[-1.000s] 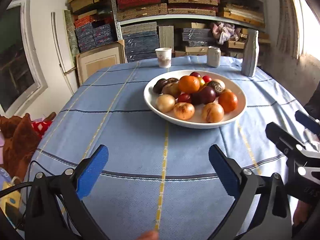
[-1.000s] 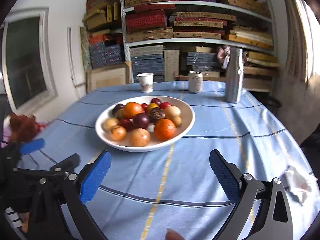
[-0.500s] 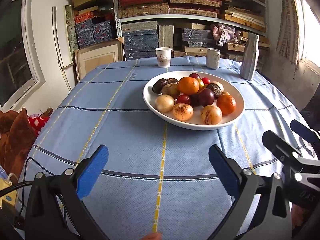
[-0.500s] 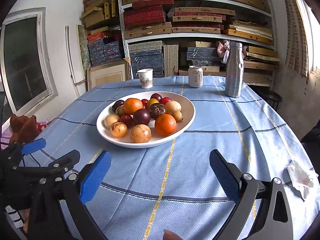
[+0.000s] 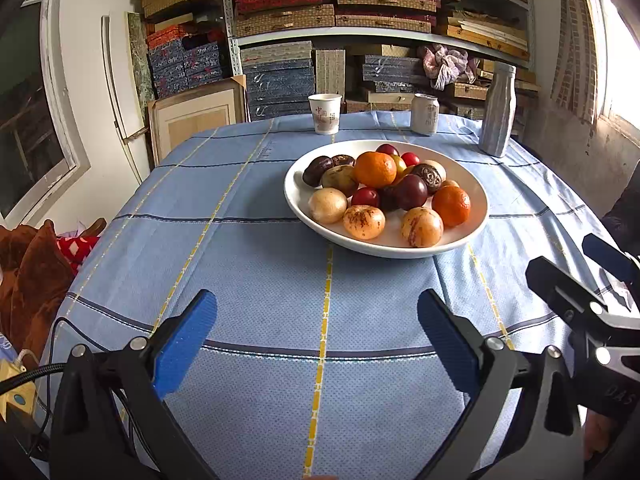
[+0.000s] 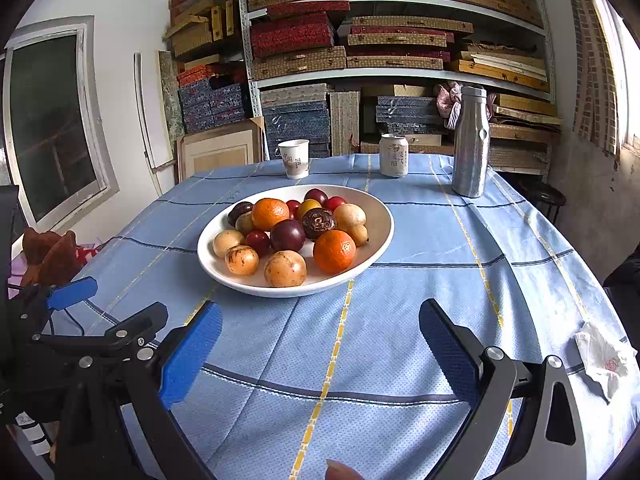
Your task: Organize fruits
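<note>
While heaped with mixed fruit (image 6: 288, 236), white bowl (image 6: 380, 216) on tablecloth (image 6: 420, 280).

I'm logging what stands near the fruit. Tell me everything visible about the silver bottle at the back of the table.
The silver bottle looks like brushed metal, with a faceted body, a narrower shoulder and a cap of the same finish that is on. A small round dent or mark shows on its upper side. It stands upright on the blue tablecloth at the far right, right of the can, touching nothing else.
</note>
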### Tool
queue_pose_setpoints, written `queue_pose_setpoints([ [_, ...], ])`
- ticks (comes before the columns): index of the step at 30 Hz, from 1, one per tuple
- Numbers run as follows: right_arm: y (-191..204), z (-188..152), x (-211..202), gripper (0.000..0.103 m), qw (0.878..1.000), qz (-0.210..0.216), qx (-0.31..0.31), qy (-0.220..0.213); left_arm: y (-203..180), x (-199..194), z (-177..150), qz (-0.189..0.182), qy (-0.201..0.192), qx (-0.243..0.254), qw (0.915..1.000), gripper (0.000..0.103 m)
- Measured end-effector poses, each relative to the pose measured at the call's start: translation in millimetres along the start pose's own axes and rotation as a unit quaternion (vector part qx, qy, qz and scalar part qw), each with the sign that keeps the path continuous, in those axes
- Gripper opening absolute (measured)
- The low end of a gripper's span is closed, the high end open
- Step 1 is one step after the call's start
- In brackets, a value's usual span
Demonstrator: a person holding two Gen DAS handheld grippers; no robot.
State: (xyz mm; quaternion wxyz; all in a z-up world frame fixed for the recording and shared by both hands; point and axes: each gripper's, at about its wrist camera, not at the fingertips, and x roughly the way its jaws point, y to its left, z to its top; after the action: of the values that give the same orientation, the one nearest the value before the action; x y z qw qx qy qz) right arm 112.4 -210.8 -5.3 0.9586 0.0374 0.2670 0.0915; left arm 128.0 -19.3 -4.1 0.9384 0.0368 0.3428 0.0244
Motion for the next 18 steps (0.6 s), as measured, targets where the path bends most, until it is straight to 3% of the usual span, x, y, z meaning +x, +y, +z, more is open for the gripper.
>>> queue_pose_setpoints([
  [18,1.2,0.8,-2.1,0.100,1.000,0.000,0.001,-0.002,0.8,-3.3,-1.3,0.003,-0.011,0.001,0.9999,0.099],
])
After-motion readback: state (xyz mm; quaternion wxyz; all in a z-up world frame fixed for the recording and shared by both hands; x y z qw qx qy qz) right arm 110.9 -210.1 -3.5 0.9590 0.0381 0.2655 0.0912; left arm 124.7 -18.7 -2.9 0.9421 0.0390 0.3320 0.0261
